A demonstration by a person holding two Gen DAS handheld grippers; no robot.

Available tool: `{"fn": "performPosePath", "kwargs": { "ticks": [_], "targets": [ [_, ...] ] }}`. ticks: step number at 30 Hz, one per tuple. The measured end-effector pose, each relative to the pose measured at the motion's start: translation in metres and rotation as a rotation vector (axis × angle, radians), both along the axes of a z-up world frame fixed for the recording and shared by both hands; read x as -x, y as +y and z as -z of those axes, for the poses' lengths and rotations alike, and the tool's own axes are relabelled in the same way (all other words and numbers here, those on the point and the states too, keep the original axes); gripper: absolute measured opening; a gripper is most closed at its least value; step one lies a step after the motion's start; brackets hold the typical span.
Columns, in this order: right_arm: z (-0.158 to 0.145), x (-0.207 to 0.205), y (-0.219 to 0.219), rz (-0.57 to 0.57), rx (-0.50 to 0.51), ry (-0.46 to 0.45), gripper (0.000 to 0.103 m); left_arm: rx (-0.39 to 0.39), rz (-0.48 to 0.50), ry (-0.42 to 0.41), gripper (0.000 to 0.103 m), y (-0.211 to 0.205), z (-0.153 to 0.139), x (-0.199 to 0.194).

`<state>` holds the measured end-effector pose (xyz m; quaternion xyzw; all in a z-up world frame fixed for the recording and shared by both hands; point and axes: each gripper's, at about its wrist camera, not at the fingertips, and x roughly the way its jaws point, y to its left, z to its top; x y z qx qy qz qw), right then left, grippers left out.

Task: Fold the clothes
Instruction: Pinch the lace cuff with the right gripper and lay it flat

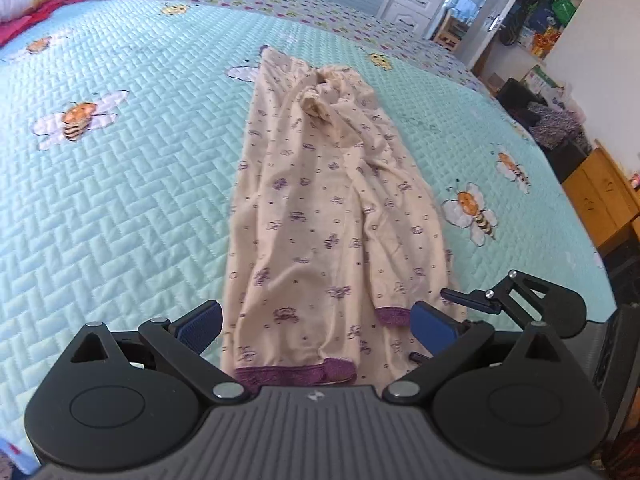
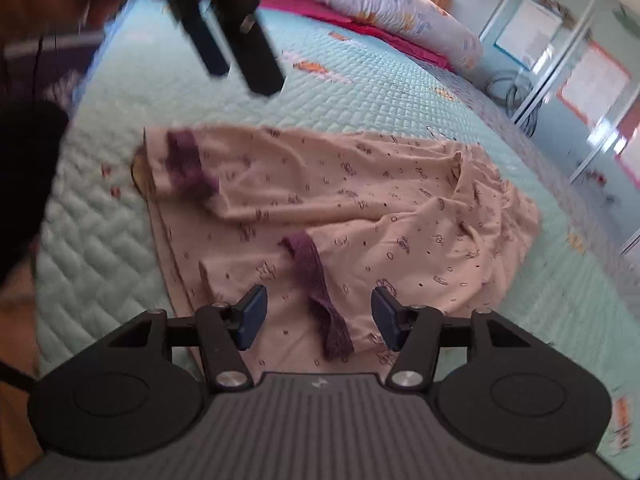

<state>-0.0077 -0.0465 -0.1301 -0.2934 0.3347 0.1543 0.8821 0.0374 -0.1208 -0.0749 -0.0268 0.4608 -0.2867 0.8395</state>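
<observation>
A cream garment [image 1: 316, 216] with small purple prints and purple cuffs lies folded lengthwise on the quilted teal bedspread [image 1: 120, 184]. My left gripper [image 1: 316, 320] is open just above its near end, with a purple cuff [image 1: 296, 372] below the jaws. My right gripper [image 1: 472, 300] shows at the right, by the other cuff. In the right wrist view the garment [image 2: 340, 208] lies spread out. My right gripper [image 2: 318, 318] is open over a purple cuff [image 2: 320, 300]. The left gripper's fingers [image 2: 240, 40] hang dark and blurred at the top.
A folded floral duvet [image 2: 380, 4] on pink bedding lies at the head of the bed. White drawers [image 1: 416, 0], a doorway and a wooden cabinet [image 1: 600, 200] stand past the bed's far and right edges. Mirrored wardrobe doors [image 2: 580, 72] are at the right.
</observation>
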Motion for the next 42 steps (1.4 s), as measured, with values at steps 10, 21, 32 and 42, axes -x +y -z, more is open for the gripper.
{"fn": "performPosePath", "kwargs": {
  "ticks": [10,21,32,42],
  "targets": [
    [0.0,-0.003,-0.008,-0.012,0.099,-0.05,0.059,-0.016,-0.025,0.003,0.103,0.005,-0.006,0.005],
    [0.022,-0.012,0.01,-0.073,0.246,-0.185,0.059,-0.039,-0.008,0.01,0.103,-0.007,-0.002,0.007],
    [-0.022,-0.025,-0.026,-0.071,-0.205,0.083,0.005,-0.032,-0.019,0.001,0.103,-0.004,-0.009,0.014],
    [-0.002,-0.013,-0.013,-0.15,-0.113,0.177,0.008,-0.036,-0.013,0.016,0.103,-0.008,-0.004,0.013]
  ]
}}
